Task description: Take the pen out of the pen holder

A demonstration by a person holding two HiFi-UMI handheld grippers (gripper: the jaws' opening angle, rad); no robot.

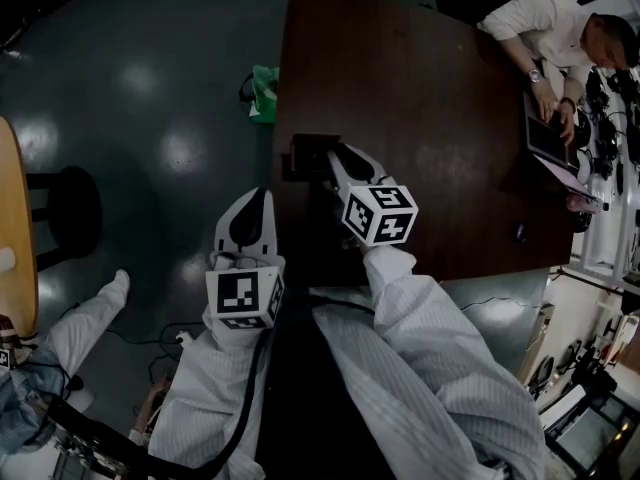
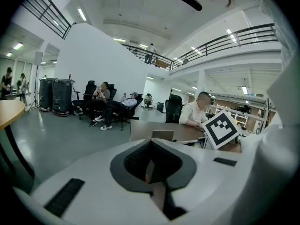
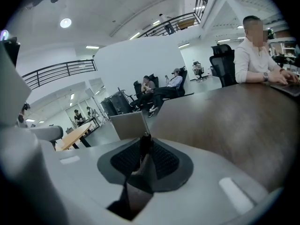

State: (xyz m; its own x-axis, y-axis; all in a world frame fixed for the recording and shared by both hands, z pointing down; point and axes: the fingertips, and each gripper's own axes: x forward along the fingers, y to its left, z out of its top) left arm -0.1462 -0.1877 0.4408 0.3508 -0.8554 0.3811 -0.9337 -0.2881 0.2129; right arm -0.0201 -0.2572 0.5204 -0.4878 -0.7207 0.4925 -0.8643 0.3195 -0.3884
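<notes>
The pen holder (image 1: 306, 154) is a small dark box at the left edge of the brown table (image 1: 430, 108); in the right gripper view it is a grey box (image 3: 127, 124) just ahead of the jaws. A dark pen top (image 3: 146, 138) rises from it, right at my right gripper's tips. My right gripper (image 1: 336, 156) (image 3: 143, 146) reaches the holder with a narrow gap between its jaws. My left gripper (image 1: 256, 196) (image 2: 150, 143) hangs over the floor, left of the table edge. Its jaws are together and nothing is between them.
A person (image 1: 545, 23) sits at the table's far right, typing on a laptop (image 1: 548, 136). A green bag (image 1: 264, 93) lies on the floor by the table. A black stool (image 1: 65, 208) and a wooden table (image 1: 14, 238) stand at the left.
</notes>
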